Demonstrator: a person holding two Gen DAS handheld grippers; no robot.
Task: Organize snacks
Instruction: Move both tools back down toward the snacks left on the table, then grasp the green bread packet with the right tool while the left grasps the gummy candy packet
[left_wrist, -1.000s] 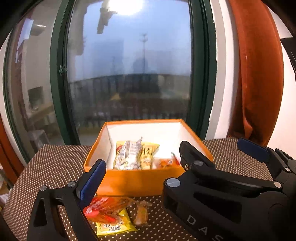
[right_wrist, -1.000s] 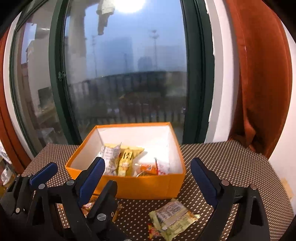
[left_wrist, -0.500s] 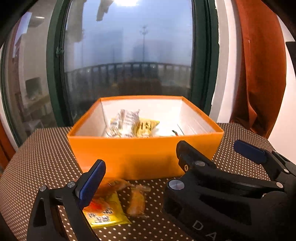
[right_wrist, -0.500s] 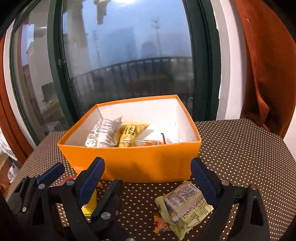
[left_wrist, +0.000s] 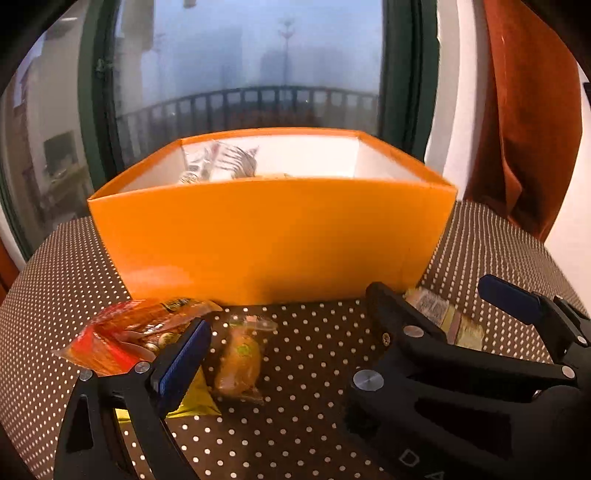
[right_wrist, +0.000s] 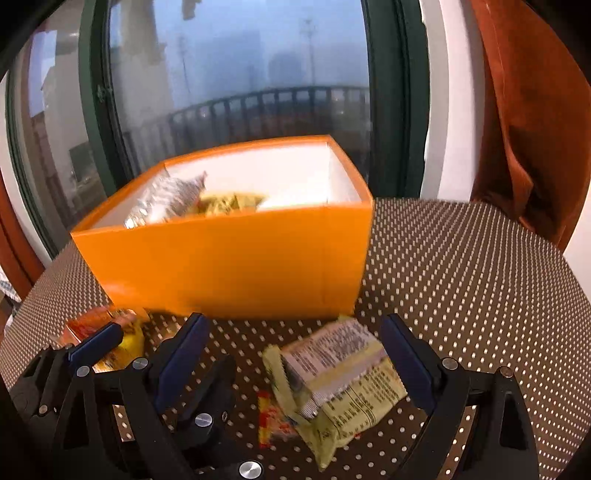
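Approach step: my right tongs (right_wrist: 295, 365), spread, frame the pale green foil packet (right_wrist: 332, 384); left tongs (right_wrist: 96, 347) spread too. Next I must pinch it.

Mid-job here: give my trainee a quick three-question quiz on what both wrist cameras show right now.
1. True or false: the right gripper is open, with the pale green snack packet lying between its fingers.
2. Which loose snack lies nearest the left gripper? A) red-orange packet B) small clear-wrapped orange snack C) silver packet
3. Fill in: the silver packet sits inside the ____ box.

Key: 1 true; 2 B; 3 orange.
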